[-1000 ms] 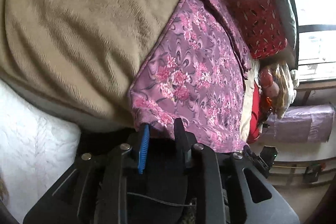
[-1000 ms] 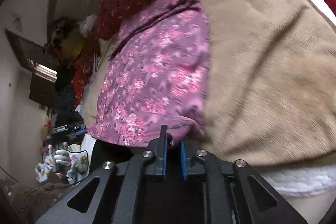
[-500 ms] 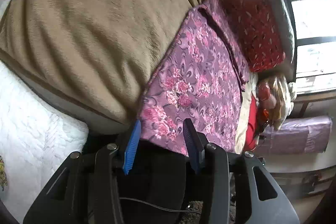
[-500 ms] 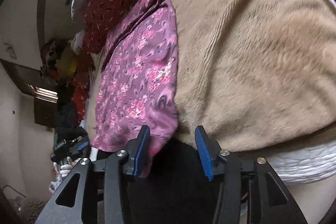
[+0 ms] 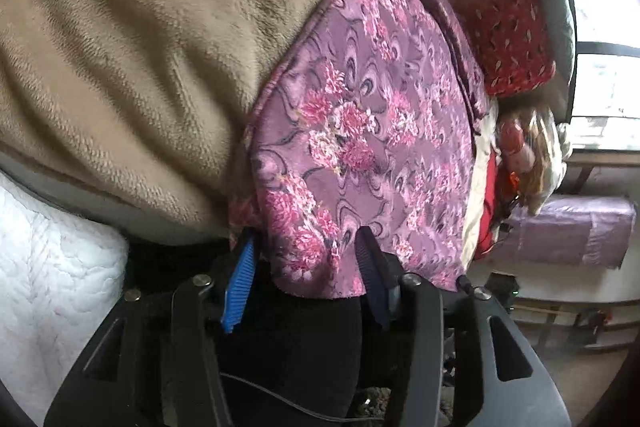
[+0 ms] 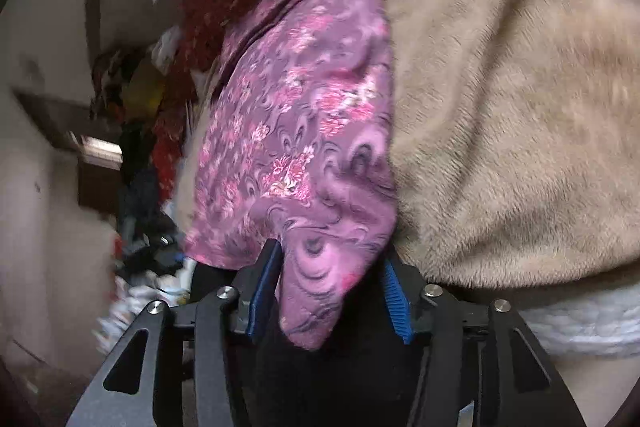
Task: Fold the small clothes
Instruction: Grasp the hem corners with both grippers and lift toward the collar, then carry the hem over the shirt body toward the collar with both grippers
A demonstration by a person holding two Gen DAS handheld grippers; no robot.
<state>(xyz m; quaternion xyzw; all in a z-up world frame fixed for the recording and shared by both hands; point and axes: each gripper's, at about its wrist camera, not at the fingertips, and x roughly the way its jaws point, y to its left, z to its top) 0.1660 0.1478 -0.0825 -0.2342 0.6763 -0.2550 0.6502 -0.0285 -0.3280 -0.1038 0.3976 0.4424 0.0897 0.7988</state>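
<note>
floral cloth [image 5: 360,131] hem hangs between left tongs [image 5: 304,259] and right tongs [image 6: 332,279], both spread apart.

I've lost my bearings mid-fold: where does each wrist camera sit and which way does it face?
Left wrist: on the left gripper, looking along its open fingers at the purple floral garment with the tan fleece blanket to its left.
Right wrist: on the right gripper, fingers open, same garment, blanket to its right.
Shared: garment, blanket, red patterned pillow.
</note>
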